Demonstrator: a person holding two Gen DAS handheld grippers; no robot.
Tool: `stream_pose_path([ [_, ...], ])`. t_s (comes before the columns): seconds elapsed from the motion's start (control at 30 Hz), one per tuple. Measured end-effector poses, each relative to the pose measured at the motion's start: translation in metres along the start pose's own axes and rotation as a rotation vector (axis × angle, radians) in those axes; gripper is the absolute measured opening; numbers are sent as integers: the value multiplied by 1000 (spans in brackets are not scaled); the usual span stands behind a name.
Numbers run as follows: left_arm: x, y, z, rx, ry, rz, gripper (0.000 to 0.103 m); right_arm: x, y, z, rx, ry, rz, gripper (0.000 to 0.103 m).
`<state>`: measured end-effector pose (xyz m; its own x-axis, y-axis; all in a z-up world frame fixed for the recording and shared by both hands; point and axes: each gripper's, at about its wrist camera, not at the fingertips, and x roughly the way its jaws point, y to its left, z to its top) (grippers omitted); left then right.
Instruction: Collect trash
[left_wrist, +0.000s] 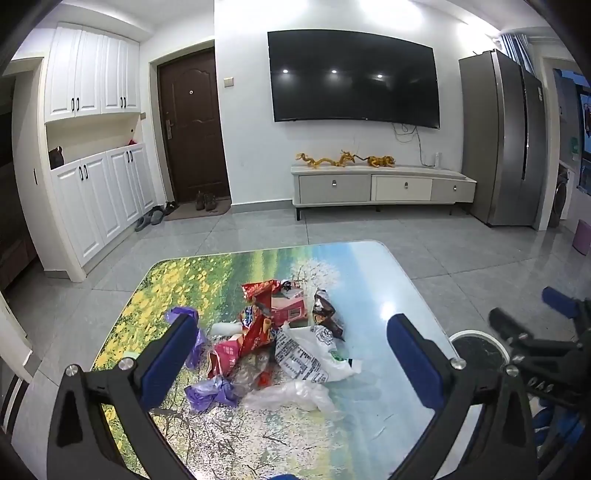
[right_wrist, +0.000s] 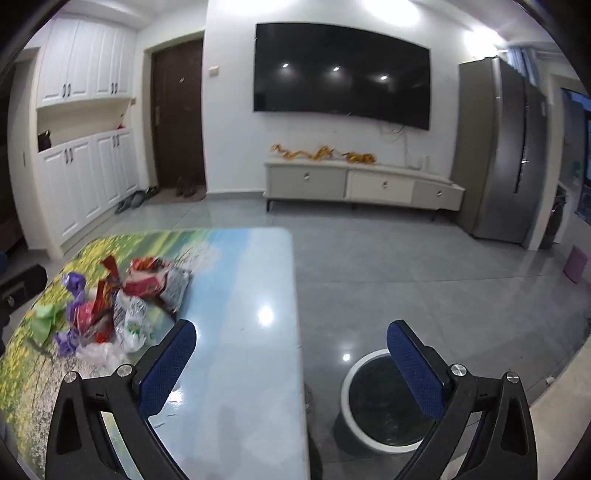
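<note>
A pile of trash (left_wrist: 273, 343) lies on the landscape-printed table (left_wrist: 373, 280): red snack wrappers (left_wrist: 258, 325), a white printed bag (left_wrist: 314, 350), purple plastic (left_wrist: 210, 393) and clear plastic (left_wrist: 291, 397). My left gripper (left_wrist: 291, 354) is open and empty, just above the pile. My right gripper (right_wrist: 291, 354) is open and empty, over the table's right edge. The pile (right_wrist: 118, 306) lies to its left. A white-rimmed bin (right_wrist: 384, 402) with a black liner stands on the floor beside the table; it also shows in the left wrist view (left_wrist: 480, 350).
A grey tiled floor (right_wrist: 406, 266) surrounds the table. A TV stand (left_wrist: 380, 186), a wall TV (left_wrist: 351, 77), a fridge (left_wrist: 506, 140), white cabinets (left_wrist: 96, 147) and a brown door (left_wrist: 192, 125) stand at the back. A purple bin (right_wrist: 576, 264) sits far right.
</note>
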<state>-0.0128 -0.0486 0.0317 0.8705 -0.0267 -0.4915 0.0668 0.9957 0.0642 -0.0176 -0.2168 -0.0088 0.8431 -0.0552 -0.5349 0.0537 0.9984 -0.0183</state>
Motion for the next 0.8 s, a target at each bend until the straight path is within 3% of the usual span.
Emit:
stream_pose_path([
  [0.23, -12, -4, 5, -5, -49, -3, 103, -25, -36, 10, 73, -66, -18, 103],
  [0.8, -21, -4, 20, -1, -107, 5, 103, -48, -58, 14, 121, -118, -53, 103],
])
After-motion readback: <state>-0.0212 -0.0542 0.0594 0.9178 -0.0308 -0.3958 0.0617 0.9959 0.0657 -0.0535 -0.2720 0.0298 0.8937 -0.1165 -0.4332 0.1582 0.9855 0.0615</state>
